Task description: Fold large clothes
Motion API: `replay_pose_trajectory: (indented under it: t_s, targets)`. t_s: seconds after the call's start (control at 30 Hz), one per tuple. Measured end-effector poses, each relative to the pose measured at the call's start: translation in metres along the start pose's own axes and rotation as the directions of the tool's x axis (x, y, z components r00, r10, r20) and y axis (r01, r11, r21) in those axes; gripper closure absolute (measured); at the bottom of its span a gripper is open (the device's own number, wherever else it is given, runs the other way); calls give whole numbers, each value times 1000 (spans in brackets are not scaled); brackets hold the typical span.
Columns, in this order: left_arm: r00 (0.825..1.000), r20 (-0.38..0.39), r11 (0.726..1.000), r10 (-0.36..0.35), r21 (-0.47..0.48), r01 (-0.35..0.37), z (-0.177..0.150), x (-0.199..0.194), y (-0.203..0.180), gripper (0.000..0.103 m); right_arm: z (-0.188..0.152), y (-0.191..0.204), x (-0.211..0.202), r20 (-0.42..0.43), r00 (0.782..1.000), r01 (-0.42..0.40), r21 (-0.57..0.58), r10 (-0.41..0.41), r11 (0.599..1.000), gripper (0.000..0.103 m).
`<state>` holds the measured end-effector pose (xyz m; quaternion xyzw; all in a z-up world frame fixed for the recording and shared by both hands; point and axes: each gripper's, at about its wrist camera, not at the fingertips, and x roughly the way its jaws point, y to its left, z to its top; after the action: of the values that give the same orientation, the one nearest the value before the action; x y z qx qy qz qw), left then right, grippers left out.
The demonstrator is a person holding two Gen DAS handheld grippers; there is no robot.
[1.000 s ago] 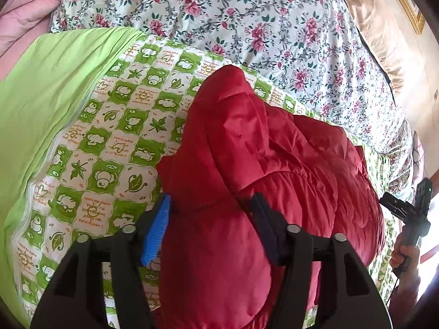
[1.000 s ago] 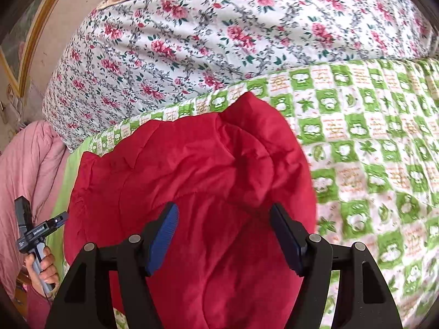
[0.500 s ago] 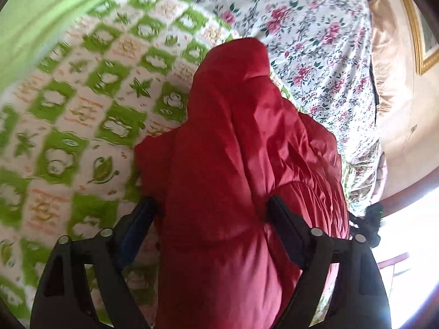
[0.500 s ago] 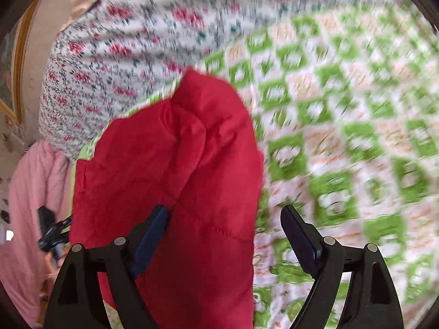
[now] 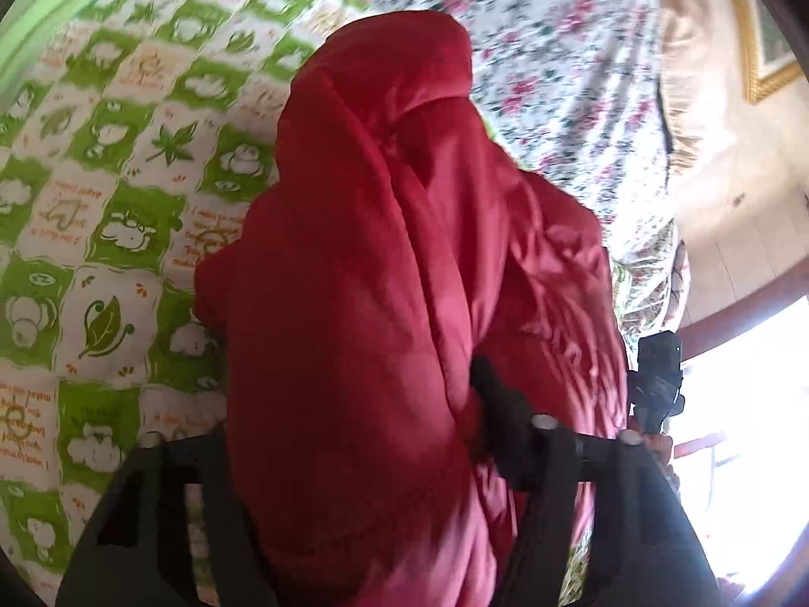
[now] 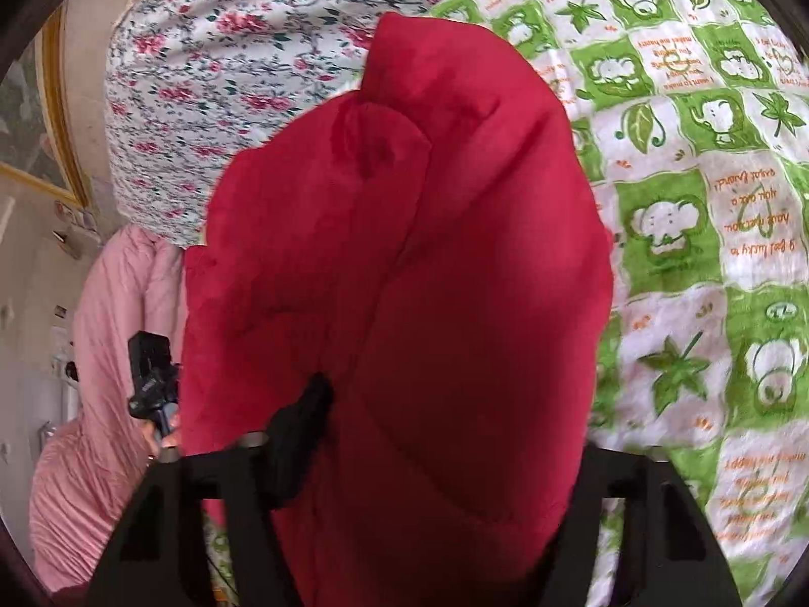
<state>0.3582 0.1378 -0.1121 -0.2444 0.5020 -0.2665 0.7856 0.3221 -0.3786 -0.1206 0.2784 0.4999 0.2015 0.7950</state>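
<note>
Both tongs look clamped onto the red puffer jacket (image 5: 384, 303): the left tongs (image 5: 349, 435) have padded fabric bunched between them, with one finger (image 5: 493, 394) pressed into the cloth and the other buried under it, and the right tongs (image 6: 445, 435) show the same thing from the other side, one dark finger (image 6: 308, 404) dug into a fold and the far one hidden, so I'm judging the grip from how the fabric pinches. In the left view you can spot the right unit (image 5: 657, 374) just past the jacket's edge, so the two are holding opposite sides. The jacket is on the bed, lying on the green and white checked blanket (image 5: 116, 232) with little cartoon animals and leaves, and behind it is a floral quilt (image 6: 227, 50) with a pink duvet (image 6: 101, 354) off to one side. My guess is this thing is light but bulky, soft and springy, with a smooth, probably slippery shell, so it'll want to puff back open after each fold. I'd grab thick bunches at seams or the hem rather than a single layer. It has quilted stitch lines and soft rounded lumps, no stiff parts visible.
</note>
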Motion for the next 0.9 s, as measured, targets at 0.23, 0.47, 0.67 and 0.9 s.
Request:
replay_pose_trajectory:
  t_s: [0.23,0.47,0.67,0.9]
  targets:
    - [996,69,997,-50,58,46,-23,-41,-29,61,-20,24,-24,42,998,-36,-18,37,999,64]
    - [995,69,994,-68,92,62,-78,-88,-47,62,-68,43,-53,44,997,-68,-45,70,997,66]
    - [994,76,994,-82,80,76,-119,-107,-57,62,-104,44,-70,49,994,-99,-43,101,994,66]
    - [994,82,993,66,94,-74,-127,-86,-44,59,-125,27,-75,59,993,-102,-14,102,995,64]
